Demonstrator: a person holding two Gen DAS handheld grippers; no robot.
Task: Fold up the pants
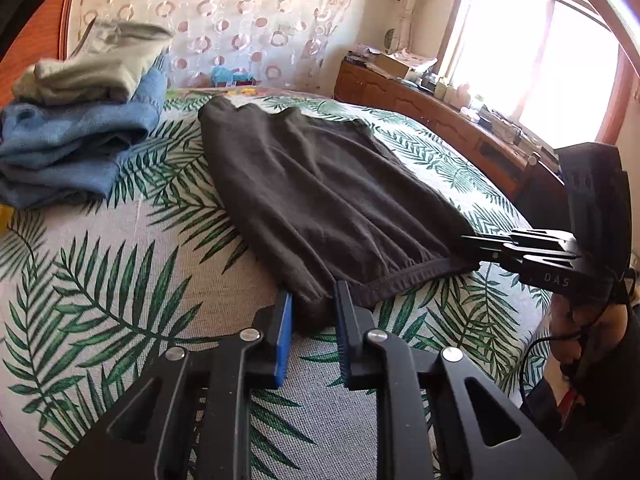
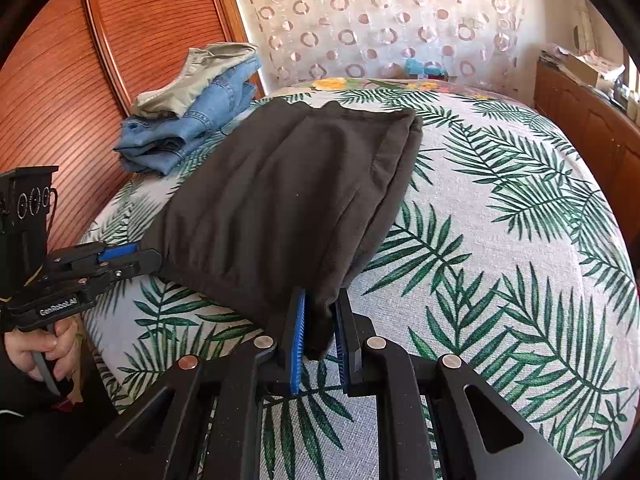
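Observation:
Dark brown pants (image 1: 320, 196) lie folded in half on the leaf-print bed (image 1: 120, 280), waistband toward me. My left gripper (image 1: 312, 300) is shut on the near left waistband corner. My right gripper (image 2: 322, 300) is shut on the near right corner of the pants (image 2: 280, 200), fabric pinched between the blue pads (image 2: 298, 340). Each gripper shows in the other's view: the right gripper (image 1: 472, 242) at the waistband's right end, the left gripper (image 2: 148, 256) at its left end. The far end of the pants rests flat on the bed.
A stack of folded clothes, grey-green on blue denim (image 1: 80, 120), sits at the bed's far left by the wooden headboard (image 2: 80, 80). A wooden cabinet (image 1: 420, 112) with clutter runs along the right under a bright window. Patterned curtain behind.

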